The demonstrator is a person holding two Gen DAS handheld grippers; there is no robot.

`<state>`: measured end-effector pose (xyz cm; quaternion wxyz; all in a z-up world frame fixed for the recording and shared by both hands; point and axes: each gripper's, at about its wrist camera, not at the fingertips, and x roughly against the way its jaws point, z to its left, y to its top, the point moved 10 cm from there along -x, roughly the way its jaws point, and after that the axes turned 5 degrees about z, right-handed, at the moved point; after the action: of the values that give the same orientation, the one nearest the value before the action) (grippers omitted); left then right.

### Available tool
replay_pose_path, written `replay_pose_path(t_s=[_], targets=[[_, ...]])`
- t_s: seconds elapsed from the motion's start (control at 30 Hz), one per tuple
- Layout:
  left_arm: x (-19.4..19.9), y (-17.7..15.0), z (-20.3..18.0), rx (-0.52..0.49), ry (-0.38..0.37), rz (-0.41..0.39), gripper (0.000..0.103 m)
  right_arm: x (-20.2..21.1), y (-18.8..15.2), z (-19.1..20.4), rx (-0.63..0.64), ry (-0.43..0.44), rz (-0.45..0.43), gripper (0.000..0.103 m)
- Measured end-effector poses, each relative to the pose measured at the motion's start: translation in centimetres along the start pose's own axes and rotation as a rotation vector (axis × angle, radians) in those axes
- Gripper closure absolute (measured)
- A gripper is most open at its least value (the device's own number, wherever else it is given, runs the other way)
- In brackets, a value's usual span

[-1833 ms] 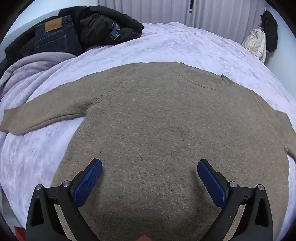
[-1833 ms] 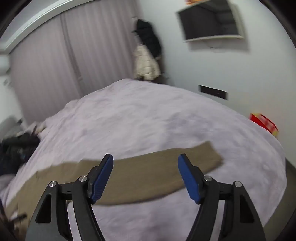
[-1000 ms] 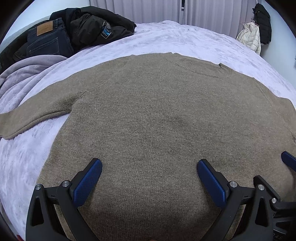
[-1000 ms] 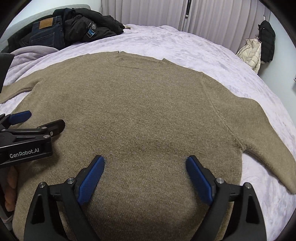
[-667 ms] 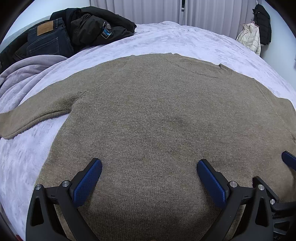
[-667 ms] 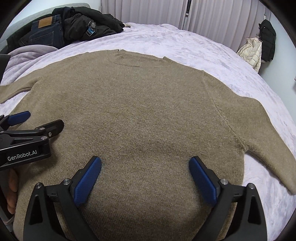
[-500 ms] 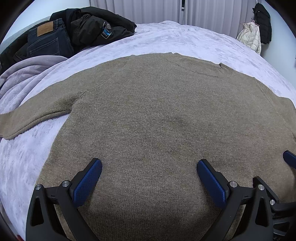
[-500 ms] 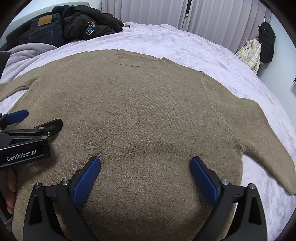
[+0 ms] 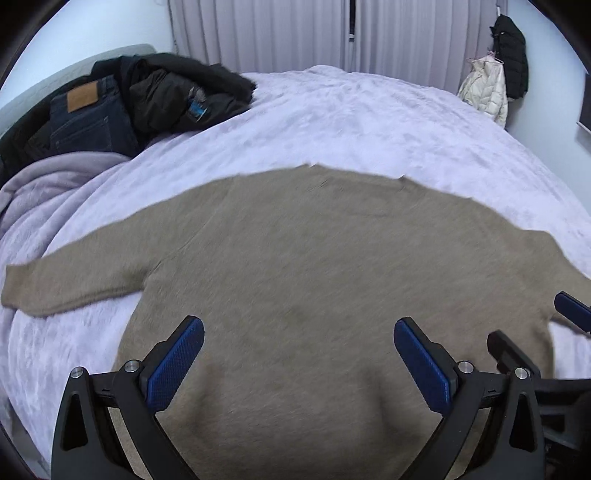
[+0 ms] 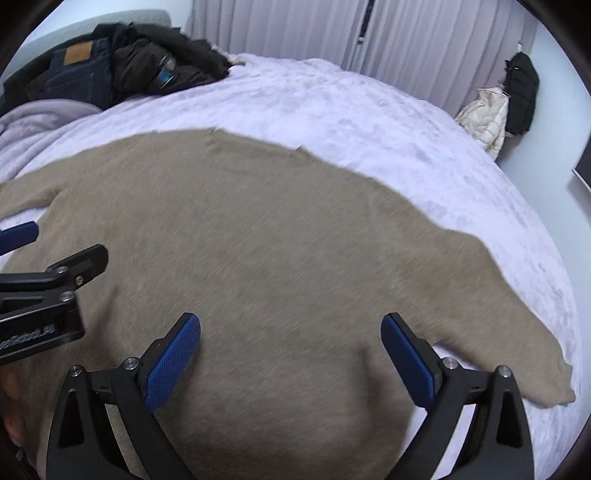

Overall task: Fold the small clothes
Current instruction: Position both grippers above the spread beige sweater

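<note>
We see a tan sweater point(image 9: 314, 266) lying flat on the bed point(image 9: 369, 122), with its neck point(image 9: 354, 177) toward twelve o'clock and the bottom edge near us at six o'clock. One sleeve point(image 9: 74, 280) sticks out toward nine o'clock in the left wrist view, and the other sleeve point(image 10: 517, 325) runs out toward four o'clock in the right wrist view. Our left hand-held gripper point(image 9: 298, 356) is spread wide and holds nothing; its blue pads point(image 9: 173, 363) hang over the low part of the sweater. Our right hand-held gripper point(image 10: 290, 354) is spread wide too, with nothing between its blue pads point(image 10: 171, 360), and it hangs over the same low part of the sweater, a bit more to the three o'clock side. We cannot tell if the pads touch the cloth. The two tools sit side by side, and each one shows at the edge of the other's view. The sweater bulges up a little near the bottom edge. At ten o'clock on the bed there is a pile of dark clothes point(image 9: 177, 96) with blue jeans point(image 9: 88, 118) beside it, and a soft gray blanket point(image 9: 48, 184) lies bunched below them. At two o'clock a white puffy jacket point(image 9: 484, 92) and a black coat point(image 9: 511, 51) hang by the wall. Long curtains point(image 9: 295, 33) cover the far side.
</note>
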<state>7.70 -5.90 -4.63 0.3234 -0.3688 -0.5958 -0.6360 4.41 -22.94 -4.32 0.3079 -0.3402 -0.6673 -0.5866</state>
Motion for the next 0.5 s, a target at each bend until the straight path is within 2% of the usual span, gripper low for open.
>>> replay_pose_path(t_s=[0.07,0.17,0.27,0.4,0.5], targets=[[0.2,1.0,-2.0,-0.031,-0.019,-0.003,0.0,0.3,0.7,-2.7,-0.064,-0.013,-0.011,0.004],[0.4,2.3,-5.3,-0.096,-0.004,-0.054,0.0,0.9,1.0,-7.1,-0.159,-0.038,-0.018,0.004],[0.3,2.8,-9.0,-0.141,-0.014,-0.068,0.0,1.2,0.8,-11.4,-0.239,-0.07,-0.018,0.004],[-0.4,3.1,-13.3,-0.158,-0.056,-0.044,0.0,1.6,-0.6,-17.3,-0.326,-0.115,-0.025,0.004],[-1.1,3.3,-16.4,-0.177,-0.081,-0.012,0.0,2.0,-3.1,-21.6,-0.378,-0.167,-0.017,0.004]])
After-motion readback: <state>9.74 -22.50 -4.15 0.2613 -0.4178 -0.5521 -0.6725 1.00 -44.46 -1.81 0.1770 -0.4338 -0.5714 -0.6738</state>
